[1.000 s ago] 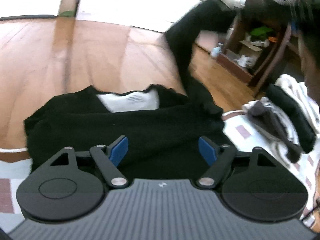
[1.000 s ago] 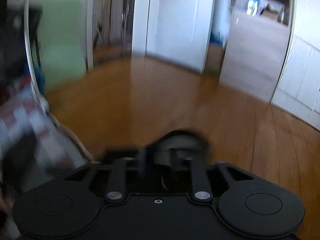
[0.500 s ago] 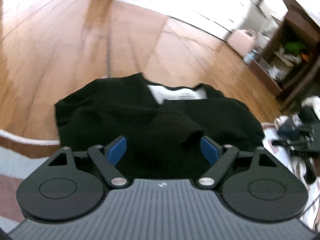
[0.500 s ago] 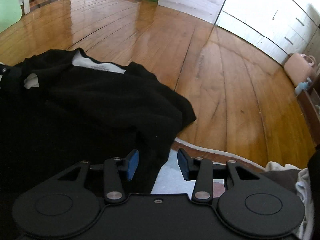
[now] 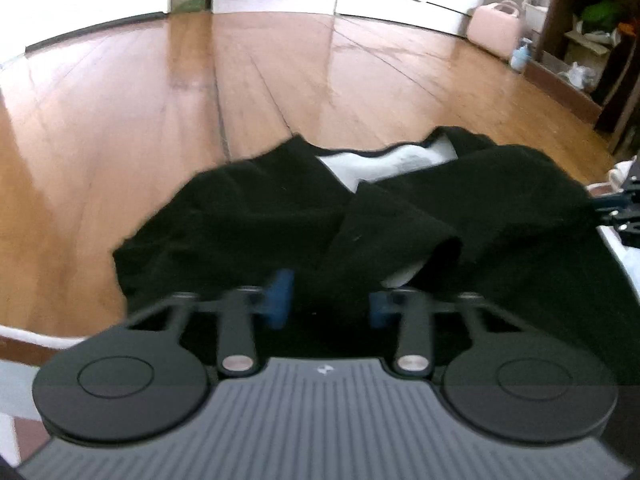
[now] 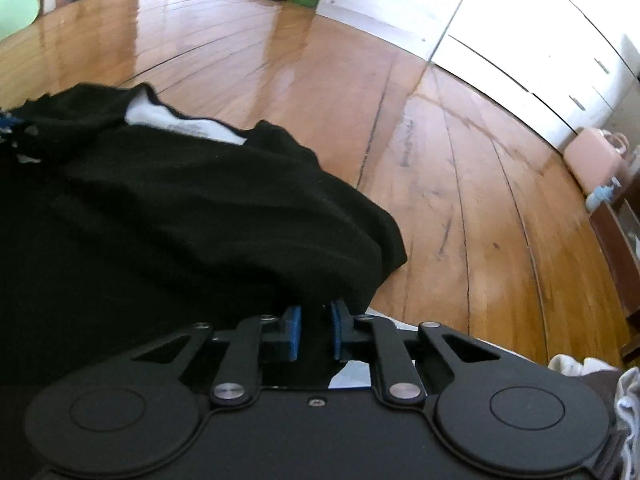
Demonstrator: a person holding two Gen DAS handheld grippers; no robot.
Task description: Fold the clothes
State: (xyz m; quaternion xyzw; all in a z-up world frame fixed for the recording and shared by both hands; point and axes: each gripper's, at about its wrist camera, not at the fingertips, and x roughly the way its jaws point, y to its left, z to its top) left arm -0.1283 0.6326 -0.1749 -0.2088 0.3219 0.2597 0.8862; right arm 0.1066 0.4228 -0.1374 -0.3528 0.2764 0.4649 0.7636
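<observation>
**Both grippers narrow onto the black top**

Right gripper (image 6: 314, 330) has drawn its blue pads much closer than half a second ago; only a narrow gap is left, and dark cloth fills it. Whether the pads already pinch that cloth I cannot tell. It sits at the near right edge of the black top (image 6: 180, 216), close to the corner that hangs over the wooden floor (image 6: 460, 168).

Left gripper (image 5: 330, 300) has narrowed too, from wide open to a middling gap, and has moved in low over the near hem. Its pads look blurred, so it seems to be closing; nothing is clamped yet, as far as the view shows.

Ahead of it a sleeve (image 5: 396, 220) now lies folded across the body, where a second ago it was held in the air. The white neck label (image 5: 384, 160) faces up at the far edge.

My reading: the sleeve fold is done and both tools are taking the near hem, likely to fold the body toward the collar.
</observation>
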